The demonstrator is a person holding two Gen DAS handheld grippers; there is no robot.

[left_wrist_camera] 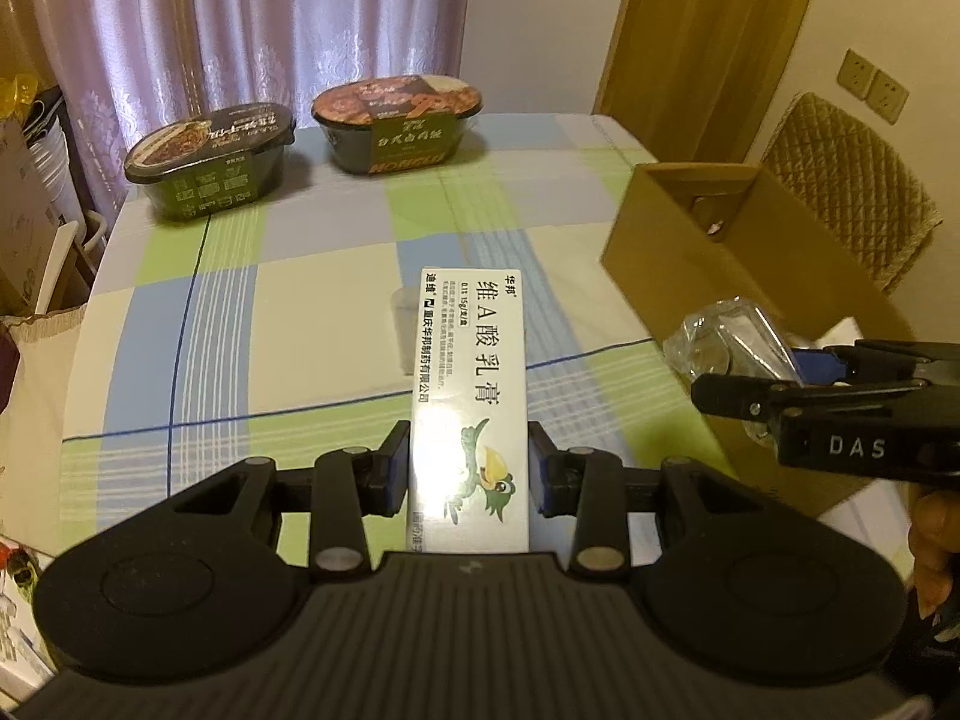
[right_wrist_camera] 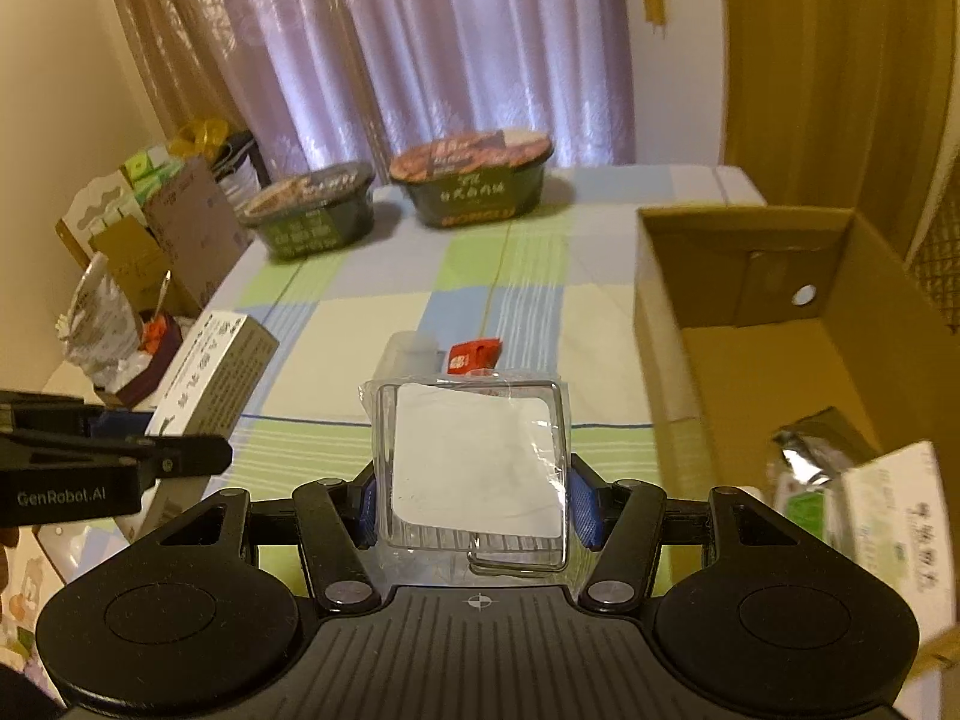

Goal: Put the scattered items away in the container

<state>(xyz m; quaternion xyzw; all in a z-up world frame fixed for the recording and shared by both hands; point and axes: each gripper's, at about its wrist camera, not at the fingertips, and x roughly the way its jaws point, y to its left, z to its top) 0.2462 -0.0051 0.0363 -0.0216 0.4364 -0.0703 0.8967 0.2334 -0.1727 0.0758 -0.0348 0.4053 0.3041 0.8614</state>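
Observation:
My left gripper point(left_wrist_camera: 470, 468) is shut on a long white ointment box point(left_wrist_camera: 468, 396) printed with a green cartoon bird, held above the checked tablecloth point(left_wrist_camera: 300, 312). My right gripper point(right_wrist_camera: 474, 504) is shut on a clear plastic packet point(right_wrist_camera: 474, 456) holding a white card and a wire frame. The open cardboard box point(right_wrist_camera: 750, 360) stands just to its right, with a foil packet point(right_wrist_camera: 822, 450) and a white carton point(right_wrist_camera: 888, 510) inside. A small translucent cup point(right_wrist_camera: 411, 351) and a red sachet point(right_wrist_camera: 474, 355) lie on the cloth ahead. Each gripper shows in the other's view: right gripper point(left_wrist_camera: 756, 372), left gripper point(right_wrist_camera: 168, 438).
Two dark instant-meal bowls point(left_wrist_camera: 210, 156) point(left_wrist_camera: 399, 120) sit at the table's far edge before the curtain. Off the left side are cartons and bags point(right_wrist_camera: 150, 240). A quilted chair back point(left_wrist_camera: 840, 168) stands behind the cardboard box point(left_wrist_camera: 678, 240).

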